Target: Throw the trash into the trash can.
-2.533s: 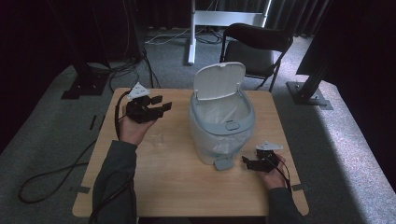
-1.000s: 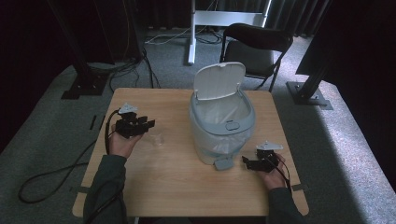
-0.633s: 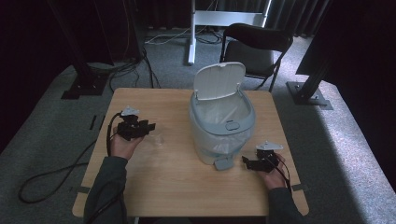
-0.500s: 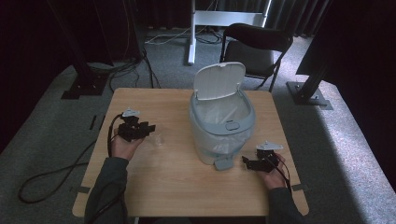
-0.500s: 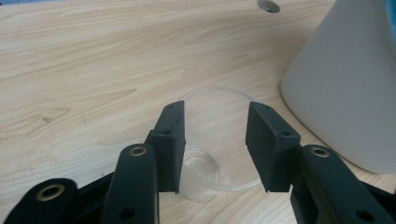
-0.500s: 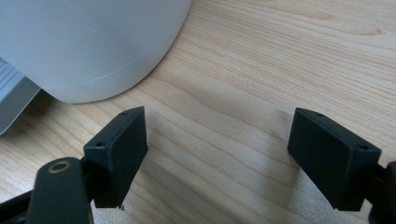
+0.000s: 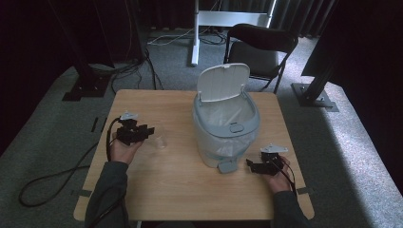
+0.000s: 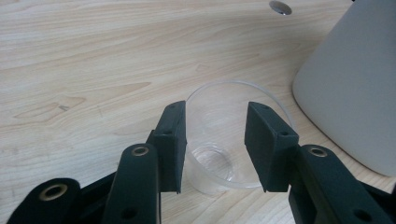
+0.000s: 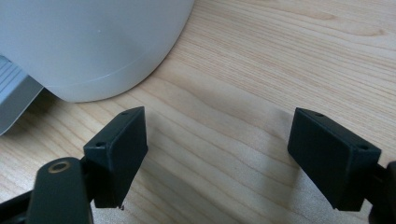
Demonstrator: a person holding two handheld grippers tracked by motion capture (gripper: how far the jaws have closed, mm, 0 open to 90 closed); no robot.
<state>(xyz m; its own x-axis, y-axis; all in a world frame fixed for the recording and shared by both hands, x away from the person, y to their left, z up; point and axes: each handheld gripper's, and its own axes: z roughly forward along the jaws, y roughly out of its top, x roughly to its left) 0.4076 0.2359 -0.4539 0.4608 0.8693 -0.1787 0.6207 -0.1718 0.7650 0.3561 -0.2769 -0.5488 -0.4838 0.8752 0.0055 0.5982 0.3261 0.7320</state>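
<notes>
A clear plastic cup (image 7: 160, 141) (image 8: 224, 107) stands upright on the wooden table (image 7: 190, 199), left of a pale grey pedal bin (image 7: 225, 128) whose lid is up and which holds a liner. My left gripper (image 7: 148, 130) (image 8: 215, 140) is low at the cup, open, one jaw on each side of its near half. Whether the pads touch the wall is unclear. My right gripper (image 7: 252, 165) (image 9: 217, 149) rests open and empty on the table beside the bin's foot pedal (image 7: 227, 166) (image 9: 14, 102). The bin wall (image 8: 355, 84) (image 9: 93, 42) is close to both grippers.
A dark folding chair (image 7: 263, 40) stands behind the table. Stand bases (image 7: 313, 97) and cables (image 7: 52, 175) lie on the carpet around it. A small metal insert (image 8: 280, 6) sits in the tabletop beyond the cup.
My left gripper came down from the far left part of the table toward the person and now brackets the cup. The right gripper and the bin have not moved.
</notes>
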